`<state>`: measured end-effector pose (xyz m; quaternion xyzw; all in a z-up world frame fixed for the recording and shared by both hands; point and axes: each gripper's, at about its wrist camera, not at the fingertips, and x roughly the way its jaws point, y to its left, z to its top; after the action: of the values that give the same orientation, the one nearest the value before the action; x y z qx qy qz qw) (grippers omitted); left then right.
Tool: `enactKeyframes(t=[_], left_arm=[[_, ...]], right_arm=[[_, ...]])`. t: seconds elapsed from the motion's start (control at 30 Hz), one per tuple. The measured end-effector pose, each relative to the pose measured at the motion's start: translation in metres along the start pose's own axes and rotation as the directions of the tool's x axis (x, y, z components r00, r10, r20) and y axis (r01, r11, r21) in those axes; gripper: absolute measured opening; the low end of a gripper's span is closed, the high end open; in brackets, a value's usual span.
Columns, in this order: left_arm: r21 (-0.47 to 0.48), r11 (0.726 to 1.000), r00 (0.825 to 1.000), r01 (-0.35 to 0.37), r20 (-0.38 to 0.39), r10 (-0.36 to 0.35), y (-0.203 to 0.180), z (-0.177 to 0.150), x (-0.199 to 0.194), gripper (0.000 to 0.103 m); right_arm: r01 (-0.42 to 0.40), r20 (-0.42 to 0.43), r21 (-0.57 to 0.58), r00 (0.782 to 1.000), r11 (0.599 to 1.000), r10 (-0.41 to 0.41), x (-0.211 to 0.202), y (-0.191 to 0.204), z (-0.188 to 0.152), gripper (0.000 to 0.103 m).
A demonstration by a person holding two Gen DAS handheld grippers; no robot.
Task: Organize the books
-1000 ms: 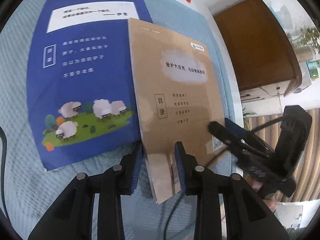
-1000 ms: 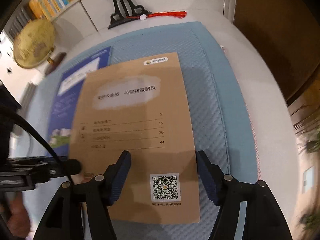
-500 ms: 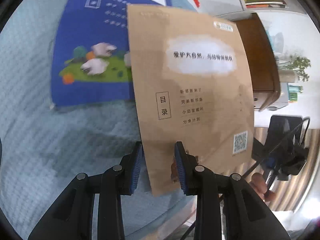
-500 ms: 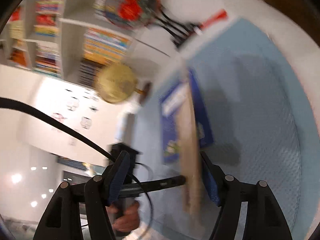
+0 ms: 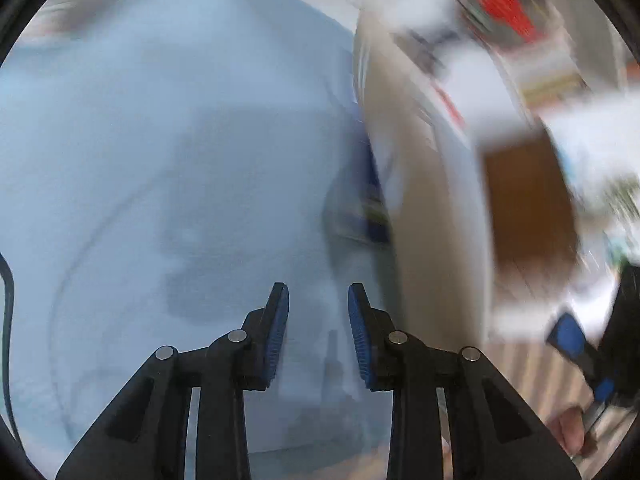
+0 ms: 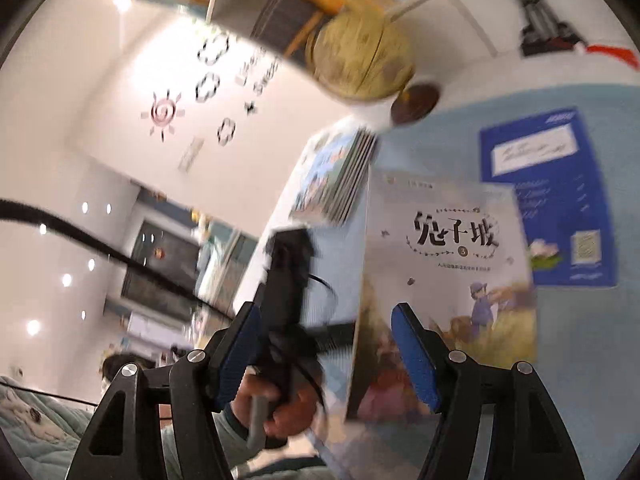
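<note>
In the right wrist view a picture book [image 6: 448,288] with a child on its front cover stands nearly on edge over the blue mat [image 6: 624,184], its back cover brown. The left gripper [image 6: 352,332], held by a hand, grips the book's left edge. My right gripper [image 6: 326,344] is open, its jaws on either side of that edge without touching it. A blue book [image 6: 548,196] lies flat behind. The left wrist view is blurred: the left gripper [image 5: 318,336] shows a gap with nothing clearly between the pads, and the tan book [image 5: 436,216] rises to the right.
A stack of several books [image 6: 336,176] lies at the mat's far left edge. A brass globe [image 6: 360,56] and a black stand [image 6: 544,20] sit behind the mat, under bookshelves. A brown cabinet [image 5: 528,208] is beside the table.
The brown book has been lifted off the blue one and flipped over, so its picture cover now faces the right camera. The left gripper has swung hard. The right jaws stay open.
</note>
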<state>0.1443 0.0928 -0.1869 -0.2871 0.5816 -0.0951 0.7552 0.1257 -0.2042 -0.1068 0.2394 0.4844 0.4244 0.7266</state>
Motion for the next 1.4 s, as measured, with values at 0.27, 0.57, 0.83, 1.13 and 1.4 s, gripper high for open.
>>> enactKeyframes(t=[0.27,0.57,0.83,1.13,1.4], left_arm=[[-0.083,0.994,0.995,-0.073,0.067,0.079,0.052,-0.016,-0.025,0.026],[0.08,0.996,0.998,-0.037,-0.047,0.041,-0.005,-0.044,0.013,0.03],[0.038,0.997,0.993,0.06,-0.106,-0.056,0.009,-0.049,0.014,0.033],[-0.015,0.994,0.988,0.111,-0.102,-0.112,0.015,-0.057,0.014,0.034],[-0.015,0.993,0.988,0.114,-0.1,-0.115,0.014,-0.059,0.014,0.034]], right_arm=[[0.394,-0.145,-0.003,0.909,0.919,-0.39,0.046,-0.05,-0.025,0.063],[0.575,-0.105,0.034,0.816,0.818,-0.569,0.067,-0.086,-0.027,0.049],[0.561,-0.096,0.06,0.826,0.825,-0.555,0.049,-0.094,-0.046,0.049],[0.498,-0.13,0.036,0.862,0.866,-0.49,0.038,-0.09,-0.059,0.051],[0.551,-0.182,-0.166,0.798,0.818,-0.574,0.042,-0.08,-0.058,0.068]])
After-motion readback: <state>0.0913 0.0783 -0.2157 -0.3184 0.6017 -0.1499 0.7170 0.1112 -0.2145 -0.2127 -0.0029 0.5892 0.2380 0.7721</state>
